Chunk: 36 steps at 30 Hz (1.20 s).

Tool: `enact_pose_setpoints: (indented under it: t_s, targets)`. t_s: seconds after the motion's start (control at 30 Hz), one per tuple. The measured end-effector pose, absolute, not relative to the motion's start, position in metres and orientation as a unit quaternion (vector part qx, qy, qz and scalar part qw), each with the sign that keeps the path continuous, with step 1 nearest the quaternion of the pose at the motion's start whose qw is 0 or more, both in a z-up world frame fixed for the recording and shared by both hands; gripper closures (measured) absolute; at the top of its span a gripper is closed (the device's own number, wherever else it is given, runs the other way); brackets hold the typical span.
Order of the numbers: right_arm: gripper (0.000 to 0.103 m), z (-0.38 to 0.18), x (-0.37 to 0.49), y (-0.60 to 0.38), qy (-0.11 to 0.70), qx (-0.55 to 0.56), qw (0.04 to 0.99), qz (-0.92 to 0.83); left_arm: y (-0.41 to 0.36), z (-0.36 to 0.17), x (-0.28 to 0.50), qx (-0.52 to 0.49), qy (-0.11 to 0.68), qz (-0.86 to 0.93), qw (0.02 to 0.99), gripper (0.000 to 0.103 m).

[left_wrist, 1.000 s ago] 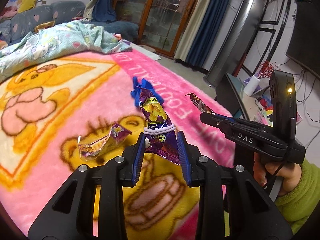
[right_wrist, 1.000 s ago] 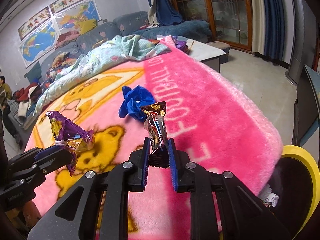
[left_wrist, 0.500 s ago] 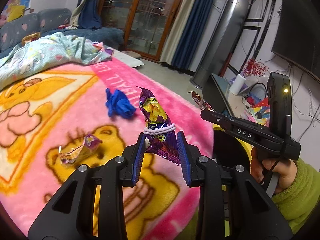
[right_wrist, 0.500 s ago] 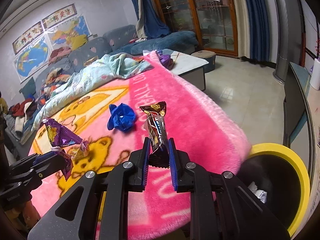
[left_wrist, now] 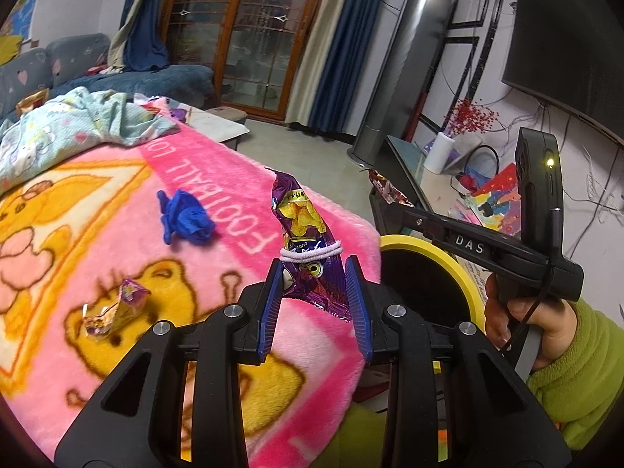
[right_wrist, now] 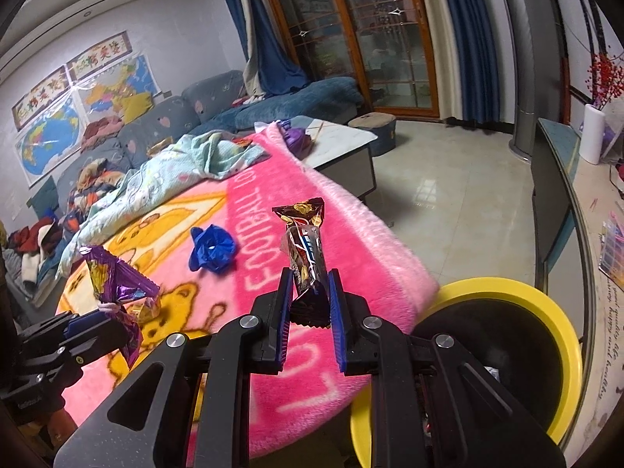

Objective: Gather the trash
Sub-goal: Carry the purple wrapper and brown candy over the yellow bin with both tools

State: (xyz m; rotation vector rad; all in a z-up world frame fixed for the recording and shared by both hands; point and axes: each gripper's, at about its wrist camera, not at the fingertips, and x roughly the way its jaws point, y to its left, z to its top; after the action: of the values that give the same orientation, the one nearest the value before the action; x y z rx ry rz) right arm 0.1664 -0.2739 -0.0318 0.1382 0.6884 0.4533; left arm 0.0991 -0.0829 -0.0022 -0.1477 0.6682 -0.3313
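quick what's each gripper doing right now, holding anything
Left gripper: closed on a purple crinkled chip bag tied with a white band.
Right gripper: closed on a brown foil candy-bar wrapper.

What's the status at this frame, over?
Left tool shut on purple chip bag; right tool shut on brown wrapper. Yellow bin beside the blanket edge. Blue wad, small wrapper uncollected.

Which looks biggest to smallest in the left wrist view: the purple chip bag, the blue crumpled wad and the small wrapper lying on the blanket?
1. Purple chip bag, though it sits nearest the camera in the left gripper, which inflates it.
2. Blue crumpled wad.
3. Small wrapper, close in apparent size to the wad, so that order is unsure.
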Motion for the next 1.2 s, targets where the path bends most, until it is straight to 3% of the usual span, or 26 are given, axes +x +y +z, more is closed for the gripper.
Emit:
enact_pose_setpoints:
  t_s: [1.2]
  targets:
    - [0.085, -0.054, 0.165, -0.394, 0.346, 0.135, 0.923, 0.099, -0.194, -0.027, 0.104, 0.028, 0.337, -0.267, 0.902, 0.077]
